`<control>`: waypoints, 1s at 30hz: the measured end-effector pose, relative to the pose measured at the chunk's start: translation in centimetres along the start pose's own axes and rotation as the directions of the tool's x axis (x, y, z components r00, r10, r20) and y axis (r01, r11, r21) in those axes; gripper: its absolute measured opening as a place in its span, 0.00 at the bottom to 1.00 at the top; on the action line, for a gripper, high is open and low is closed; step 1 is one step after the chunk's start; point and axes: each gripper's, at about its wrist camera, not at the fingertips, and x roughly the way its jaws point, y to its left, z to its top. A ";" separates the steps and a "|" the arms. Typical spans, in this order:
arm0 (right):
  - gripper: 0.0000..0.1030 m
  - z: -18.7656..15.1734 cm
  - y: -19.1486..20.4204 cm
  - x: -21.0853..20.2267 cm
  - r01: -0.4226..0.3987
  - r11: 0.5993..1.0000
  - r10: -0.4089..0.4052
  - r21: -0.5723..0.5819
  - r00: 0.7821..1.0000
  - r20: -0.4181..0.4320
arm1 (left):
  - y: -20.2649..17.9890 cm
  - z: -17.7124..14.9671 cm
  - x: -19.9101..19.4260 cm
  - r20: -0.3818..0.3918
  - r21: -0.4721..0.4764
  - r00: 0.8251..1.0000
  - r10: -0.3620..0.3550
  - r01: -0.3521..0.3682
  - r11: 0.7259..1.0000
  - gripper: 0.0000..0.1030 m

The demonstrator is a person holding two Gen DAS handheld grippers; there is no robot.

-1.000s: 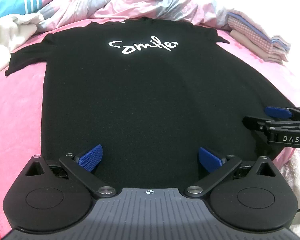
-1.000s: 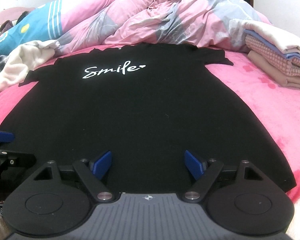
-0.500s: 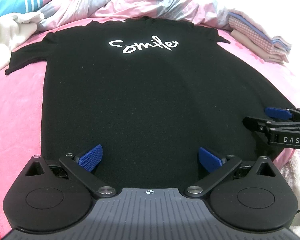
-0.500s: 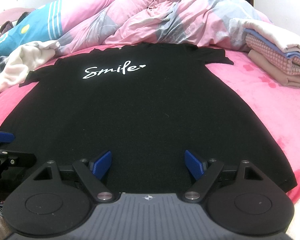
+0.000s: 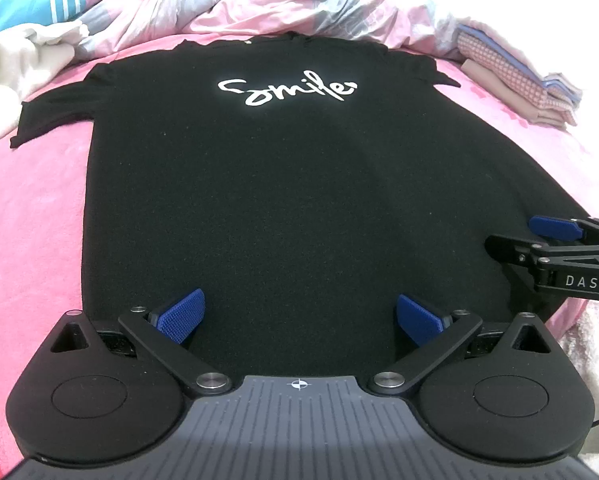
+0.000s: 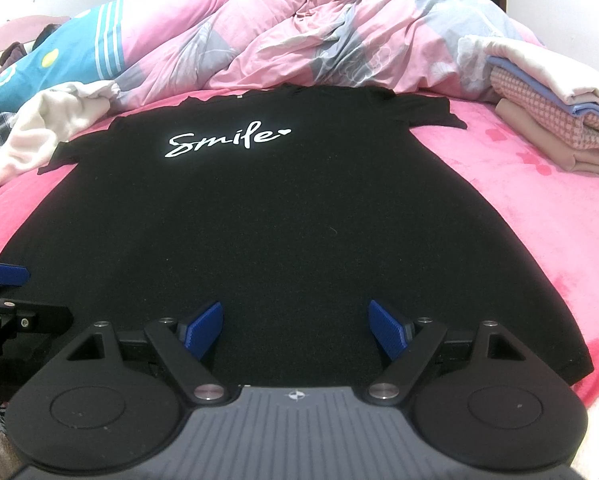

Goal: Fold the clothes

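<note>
A black T-shirt (image 5: 283,192) (image 6: 267,216) with white "Smile" lettering lies spread flat, front up, on a pink bed cover, collar at the far end. My left gripper (image 5: 299,316) hovers over the near hem, left of centre, open, with nothing between its blue pads. My right gripper (image 6: 295,326) hangs over the hem further right, also open and empty. The right gripper's blue pad (image 5: 555,227) shows at the right edge of the left wrist view; the left gripper's pad (image 6: 3,274) shows at the left edge of the right wrist view.
A rumpled pink and grey duvet (image 6: 319,32) is heaped behind the shirt. A stack of folded clothes (image 6: 551,120) (image 5: 515,84) sits at the far right. A cream garment (image 6: 47,128) and a blue pillow (image 6: 59,64) lie at the far left. Pink cover (image 6: 539,216) flanks the shirt.
</note>
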 end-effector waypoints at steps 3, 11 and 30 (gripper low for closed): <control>0.81 0.0 0.0 0.0 0.000 1.000 0.000 0.000 1.000 -0.001 | 0.0 0.0 0.0 0.000 0.000 1.000 0.000 0.000 1.000 1.00; 0.81 0.0 0.0 0.0 0.002 1.000 -0.002 0.001 1.000 -0.003 | -0.2 0.1 0.0 -0.003 -0.002 1.000 -0.002 0.002 1.000 1.00; 0.82 0.0 -0.1 0.2 0.001 1.000 -0.001 0.000 1.000 -0.001 | -0.5 0.1 0.1 -0.001 -0.005 1.000 0.001 -0.001 1.000 1.00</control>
